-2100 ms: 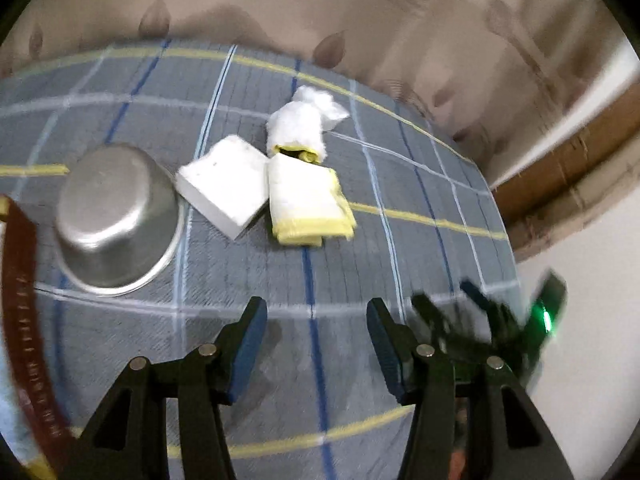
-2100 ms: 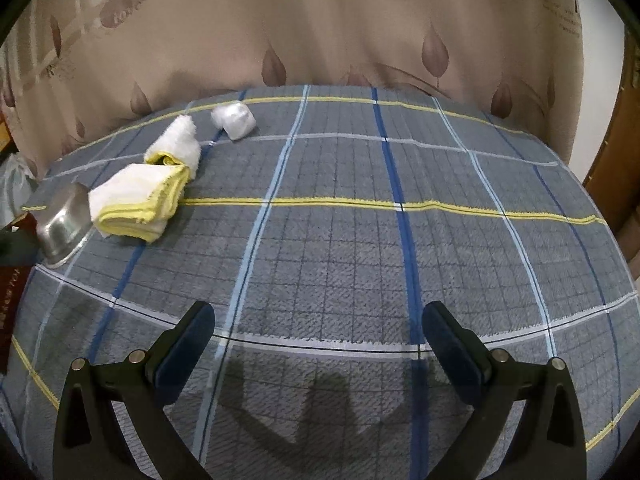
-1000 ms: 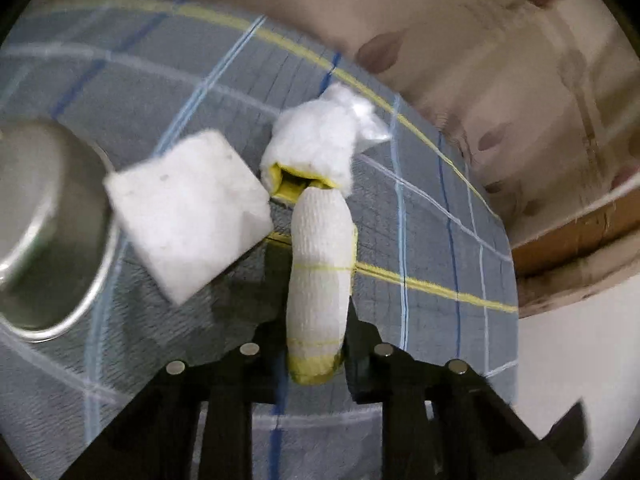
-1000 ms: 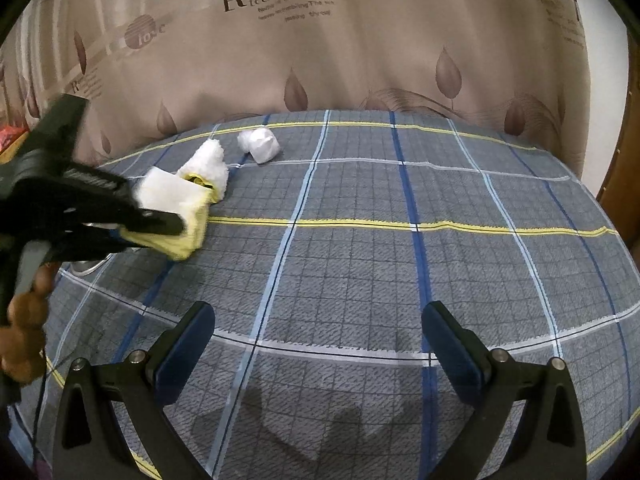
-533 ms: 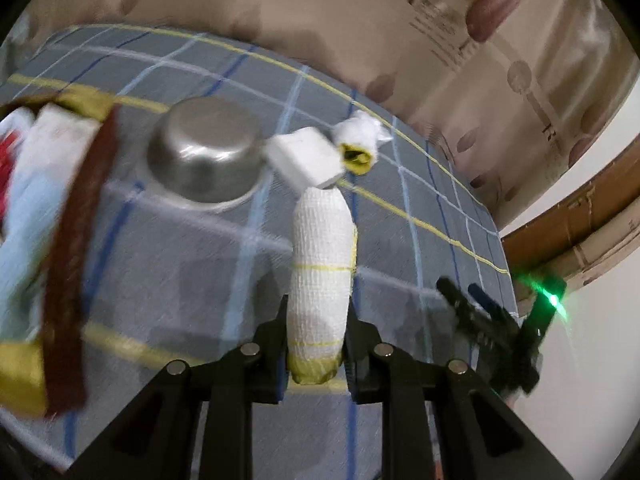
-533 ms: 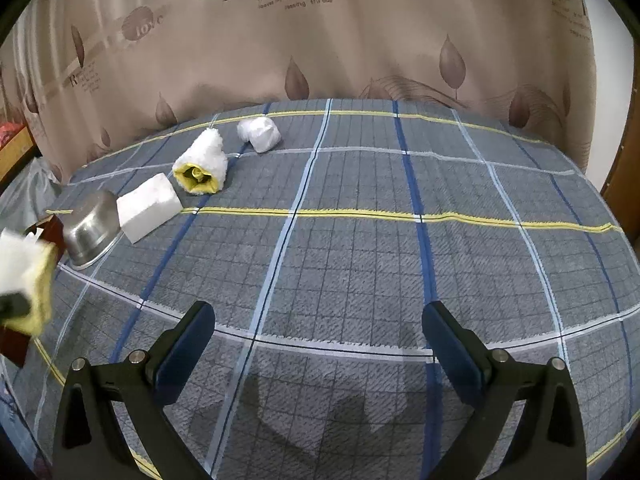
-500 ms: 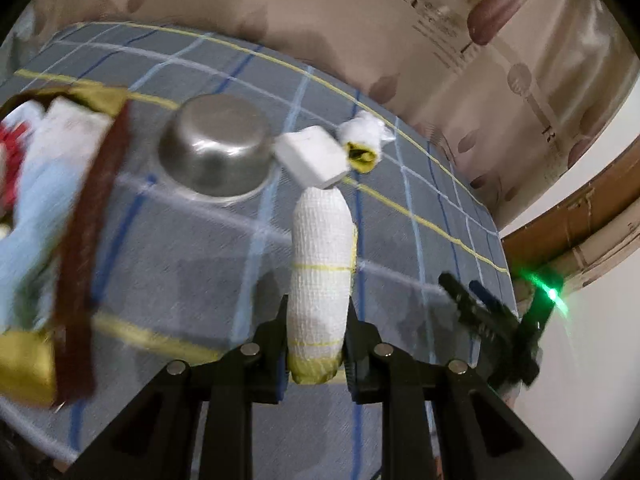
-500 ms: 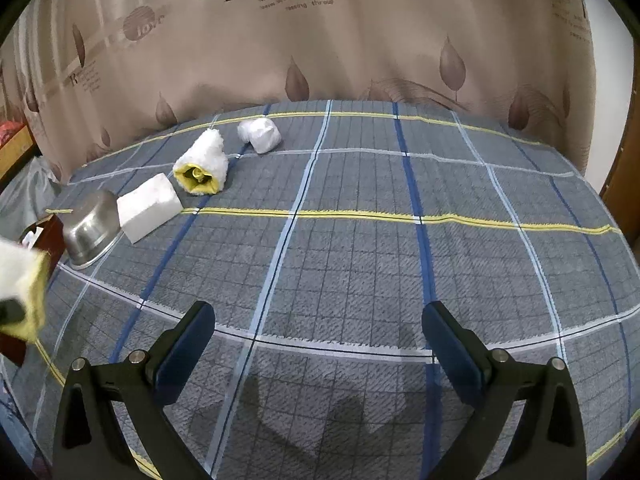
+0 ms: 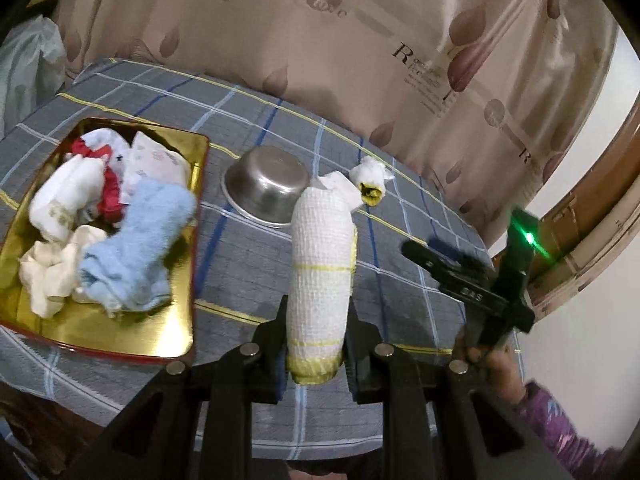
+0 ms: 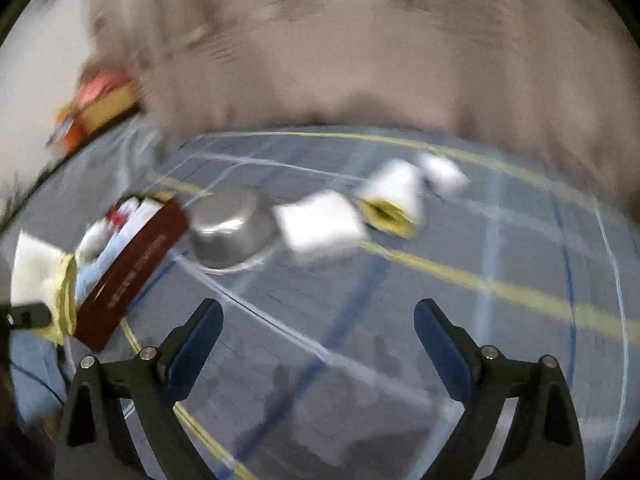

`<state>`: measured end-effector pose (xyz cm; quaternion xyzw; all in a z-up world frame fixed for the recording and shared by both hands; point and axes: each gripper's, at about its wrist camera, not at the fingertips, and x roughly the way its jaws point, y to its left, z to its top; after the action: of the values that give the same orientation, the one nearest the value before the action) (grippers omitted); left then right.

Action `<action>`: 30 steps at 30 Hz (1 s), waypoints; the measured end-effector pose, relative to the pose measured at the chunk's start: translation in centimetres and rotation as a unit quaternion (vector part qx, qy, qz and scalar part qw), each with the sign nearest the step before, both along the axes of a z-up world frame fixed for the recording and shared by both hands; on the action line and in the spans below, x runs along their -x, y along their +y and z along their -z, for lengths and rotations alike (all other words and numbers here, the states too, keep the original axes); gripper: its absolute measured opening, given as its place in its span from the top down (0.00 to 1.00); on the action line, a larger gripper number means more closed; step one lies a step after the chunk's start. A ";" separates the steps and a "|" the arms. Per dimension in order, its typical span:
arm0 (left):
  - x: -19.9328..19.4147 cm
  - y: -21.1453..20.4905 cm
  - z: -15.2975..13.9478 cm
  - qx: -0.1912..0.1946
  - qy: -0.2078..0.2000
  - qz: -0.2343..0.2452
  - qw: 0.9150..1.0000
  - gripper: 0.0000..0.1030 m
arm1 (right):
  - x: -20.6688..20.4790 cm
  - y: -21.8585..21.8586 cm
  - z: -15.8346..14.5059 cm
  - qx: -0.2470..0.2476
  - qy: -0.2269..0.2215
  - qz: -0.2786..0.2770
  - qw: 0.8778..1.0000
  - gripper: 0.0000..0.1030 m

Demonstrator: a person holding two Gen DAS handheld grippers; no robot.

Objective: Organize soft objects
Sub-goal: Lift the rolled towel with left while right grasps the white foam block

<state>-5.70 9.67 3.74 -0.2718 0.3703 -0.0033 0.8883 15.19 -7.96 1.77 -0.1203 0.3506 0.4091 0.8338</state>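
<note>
Tabletop (image 9: 248, 280) carries one gold tray (image 9: 120, 332) already holding several cloths. Left gripper (image 9: 316, 344) pinches one folded white towel (image 9: 320, 264) near the tray; I judge it must go over the tray and let go. Right gripper (image 10: 318, 334), empty, is closing its spread fingers. One steel bowl (image 9: 266, 184), one white block (image 10: 320, 226), one rolled towel (image 10: 394, 198) and one small bundle (image 10: 444, 172) remain

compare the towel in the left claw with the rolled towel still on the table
The held towel is clamped in the left claw, off the table; the rolled towel lies loose on the cloth beyond the steel bowl. The held one shows as a flat fold with yellow stripes, the other as a roll with a yellow core. Both are white with yellow trim.
</note>
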 end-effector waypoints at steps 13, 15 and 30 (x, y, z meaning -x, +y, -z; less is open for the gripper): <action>1.1 3.5 -1.0 0.004 -0.016 -0.035 0.999 0.78 | -7.0 8.9 2.1 0.105 0.034 -0.144 0.984 0.05; 1.0 3.7 -0.9 0.002 -0.015 -0.037 0.999 0.78 | -7.5 9.5 2.4 0.111 0.040 -0.152 0.981 0.05; 0.8 3.9 -0.5 -0.009 -0.004 -0.046 0.999 0.78 | -9.8 7.2 2.6 0.085 0.098 -0.107 0.986 0.64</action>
<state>-6.53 13.57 4.23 -0.2805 0.3540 0.0397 0.8913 24.96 -0.75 -0.86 -0.1871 0.4492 0.4747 0.7334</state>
